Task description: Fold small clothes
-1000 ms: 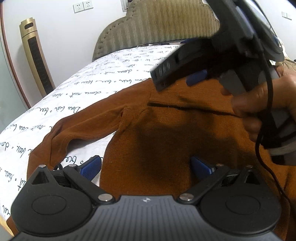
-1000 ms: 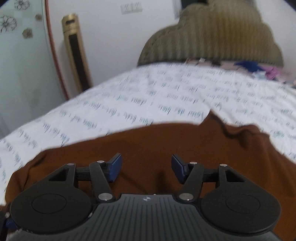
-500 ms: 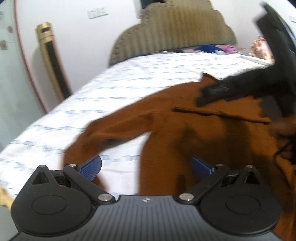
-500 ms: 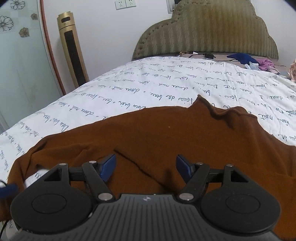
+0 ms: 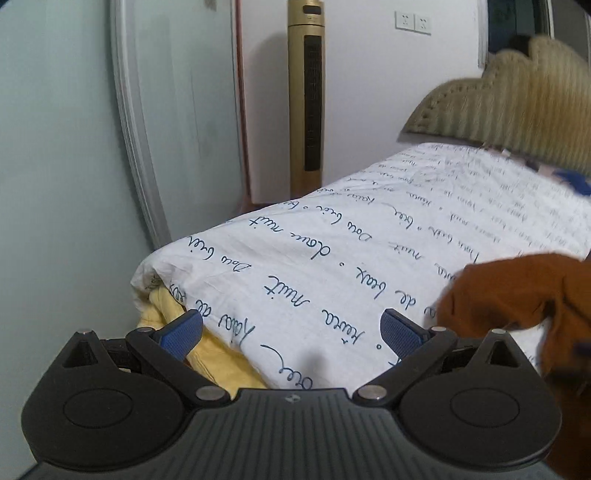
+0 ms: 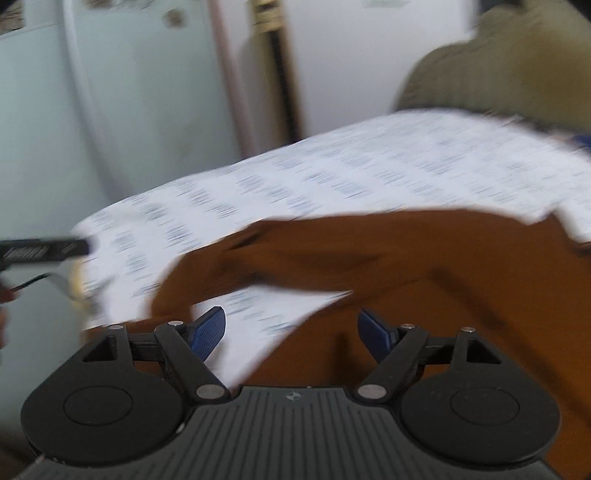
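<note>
Sweater (image 6: 424, 258), rust-brown knit: lies spread on the bed (image 5: 332, 240), on the white sheet printed with script. Not yet folded, by the look of it; one sleeve (image 6: 258, 258) trails out to the left.

Near. Left gripper (image 5: 291, 332): released, blue pads wide apart, nothing between them. It points at the bed's corner, off the garment; only the sleeve end (image 5: 517, 295) shows at its right, just beside the right finger. Right gripper (image 6: 291, 328): also released, empty, poised over the spot where the sleeve meets the body, a wedge of bare sheet between the pads.

Risks (judgement):
- Left gripper is aimed wide of the cloth. Closing here would pinch the sheet, not the sleeve.
- Knit is soft and slack; a one-layer pinch would let the sleeve sag and the fold go crooked.
- Sleeve end lies near the bed's edge; a careless drag could pull it over.

Far. Yellow cloth (image 5: 192, 332) shows under the sheet at the corner. Beyond: gold tower fan (image 5: 304, 99), padded headboard (image 5: 517, 99), wall sockets (image 5: 413, 22).

Hard to read: right view is heavily motion-blurred, so seams and hem are lost. Sweater's right side and lower hem are cut off. A dark object at the right view's left edge is probably the other gripper; unconfirmed.
</note>
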The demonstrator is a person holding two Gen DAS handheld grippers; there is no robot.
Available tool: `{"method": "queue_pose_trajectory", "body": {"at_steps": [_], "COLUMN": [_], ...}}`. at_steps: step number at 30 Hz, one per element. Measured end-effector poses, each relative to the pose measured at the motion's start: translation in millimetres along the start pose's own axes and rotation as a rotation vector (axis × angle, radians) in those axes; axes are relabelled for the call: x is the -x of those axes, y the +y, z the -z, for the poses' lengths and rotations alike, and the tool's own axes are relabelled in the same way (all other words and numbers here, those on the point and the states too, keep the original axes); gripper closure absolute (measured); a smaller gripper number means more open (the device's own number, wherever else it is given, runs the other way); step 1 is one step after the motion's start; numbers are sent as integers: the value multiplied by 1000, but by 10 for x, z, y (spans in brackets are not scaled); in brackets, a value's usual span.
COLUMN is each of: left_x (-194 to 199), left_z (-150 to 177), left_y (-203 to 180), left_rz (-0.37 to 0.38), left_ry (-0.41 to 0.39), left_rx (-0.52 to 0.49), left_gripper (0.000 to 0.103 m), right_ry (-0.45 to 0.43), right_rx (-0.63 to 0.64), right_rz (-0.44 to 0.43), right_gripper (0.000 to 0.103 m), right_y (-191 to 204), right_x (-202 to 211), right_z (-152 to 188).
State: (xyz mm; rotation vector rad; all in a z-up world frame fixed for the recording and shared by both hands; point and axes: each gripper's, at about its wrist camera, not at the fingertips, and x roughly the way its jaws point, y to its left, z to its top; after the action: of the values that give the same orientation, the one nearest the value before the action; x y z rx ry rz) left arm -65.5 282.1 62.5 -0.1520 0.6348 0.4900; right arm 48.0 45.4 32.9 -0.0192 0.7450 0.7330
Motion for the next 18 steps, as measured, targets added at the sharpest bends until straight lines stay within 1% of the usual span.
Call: {"method": "queue_pose_trajectory", "body": {"at_steps": [1,2,4,6,7,8,9,10,12,13,14,15,16,18], "left_x": [49,106,191,267,304,338,356,379,391,378,354,331,314,225], "left_z": [-14,-32,-69,-110,-128,-142,-158,-159,-143,-131,-116,-98,-65,-13], "left_y": [26,55,119,216,267,317,383,434,498,507,503,477,449,365], "left_rz": [-26,-84,-218,-343,-386,-405,-404,-386,-315,-285,-261,-241,-219,-152], "left_ry": [-14,-47,-137,-216,-239,-251,-257,-259,-242,-225,-205,-188,-174,-147], "left_rx": [4,2,-13,-24,-21,-7,14,33,50,51,46,35,19,-23], "left_gripper": [0,0,0,0,0,0,0,0,0,0,0,0,0,0], "right_ry": [35,64,133,188,204,213,211,188,97,44,-1,-41,-69,-79], "right_rx": [-1,0,7,3,-2,-14,-41,-80,-168,-207,-229,-236,-236,-231], "right_rz": [-59,-108,-197,-238,-252,-280,-334,-410,-564,-626,-659,-661,-631,-544], "right_gripper": [21,18,15,15,13,14,14,14,14,12,9,8,7,7], "right_y": [67,141,273,415,482,541,591,634,672,674,665,647,627,571], "right_x": [-62,-118,-258,-403,-469,-519,-546,-546,-480,-431,-387,-343,-294,-233], "right_z": [6,20,48,78,61,24,-46,-142,-370,-488,-586,-675,-734,-770]}}
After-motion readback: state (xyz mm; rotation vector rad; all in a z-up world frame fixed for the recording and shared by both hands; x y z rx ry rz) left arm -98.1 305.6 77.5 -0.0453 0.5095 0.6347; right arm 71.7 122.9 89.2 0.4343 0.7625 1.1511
